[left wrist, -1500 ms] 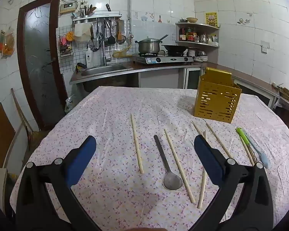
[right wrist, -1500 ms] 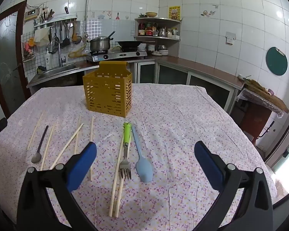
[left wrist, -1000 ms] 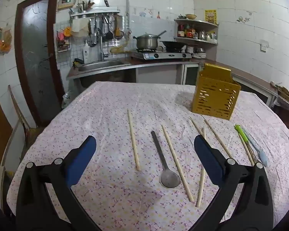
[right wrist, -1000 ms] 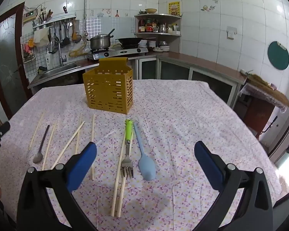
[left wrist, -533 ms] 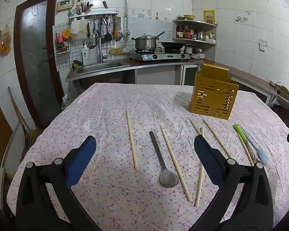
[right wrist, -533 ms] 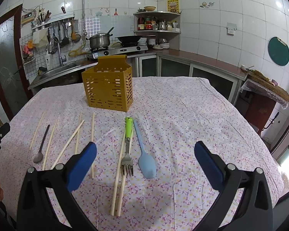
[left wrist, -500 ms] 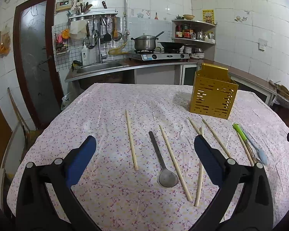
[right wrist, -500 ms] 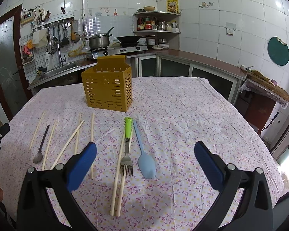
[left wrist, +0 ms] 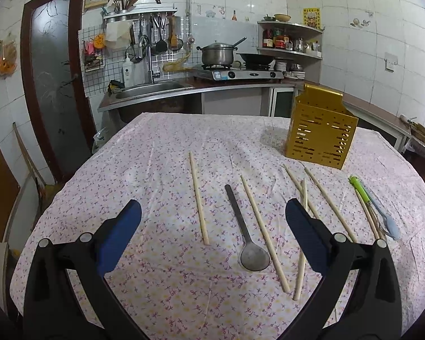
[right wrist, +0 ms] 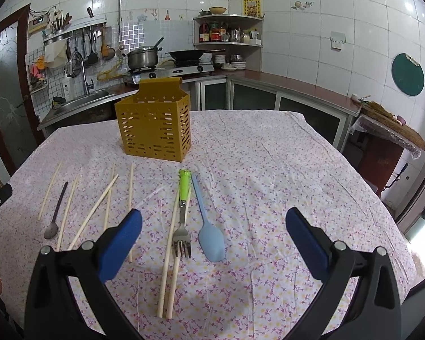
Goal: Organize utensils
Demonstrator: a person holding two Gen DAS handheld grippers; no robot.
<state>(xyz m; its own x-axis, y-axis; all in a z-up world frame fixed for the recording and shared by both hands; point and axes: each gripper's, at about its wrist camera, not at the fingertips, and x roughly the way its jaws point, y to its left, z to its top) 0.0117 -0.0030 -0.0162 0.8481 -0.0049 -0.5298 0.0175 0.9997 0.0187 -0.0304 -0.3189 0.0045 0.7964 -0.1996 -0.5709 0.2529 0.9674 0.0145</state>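
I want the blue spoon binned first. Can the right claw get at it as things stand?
Probably yes. The right claw is open and empty, and the blue spoon lies flat just ahead between its fingers. Only the fork lies close beside it, apart, with nothing on top.

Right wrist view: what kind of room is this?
Most likely a home kitchen. A pot and wok sit on a gas stove, a sink stands beside it, and utensils hang on the tiled wall. In front is a cloth-covered table with a yellow caddy.
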